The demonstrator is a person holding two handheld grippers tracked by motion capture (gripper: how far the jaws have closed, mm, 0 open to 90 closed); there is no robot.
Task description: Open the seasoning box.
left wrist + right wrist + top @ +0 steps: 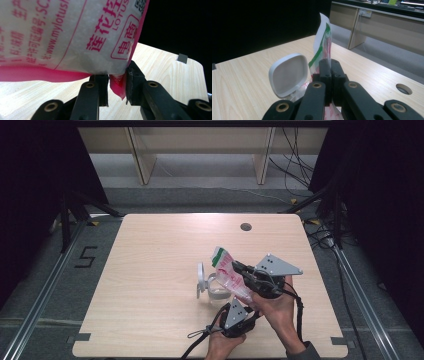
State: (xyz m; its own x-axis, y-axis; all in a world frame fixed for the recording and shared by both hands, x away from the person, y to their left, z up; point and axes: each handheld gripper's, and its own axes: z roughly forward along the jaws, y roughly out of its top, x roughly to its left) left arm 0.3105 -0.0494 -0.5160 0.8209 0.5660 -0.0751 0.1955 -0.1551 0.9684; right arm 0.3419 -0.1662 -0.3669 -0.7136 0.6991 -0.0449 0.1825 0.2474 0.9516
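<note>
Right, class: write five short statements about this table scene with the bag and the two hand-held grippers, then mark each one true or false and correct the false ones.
1. The right hand-held gripper is clamped on the bag. True.
2. The bag's print is blue. False: it is pink and red, with a green stripe near the top edge.
3. The left hand-held gripper has the bag's pink bottom corner between its jaws. True.
4. The white lid lies flat, closed over its container. False: it stands open, tipped up beside the bag.
5. The bag lies flat on the table. False: it is held up above the wood by both grippers.
</note>
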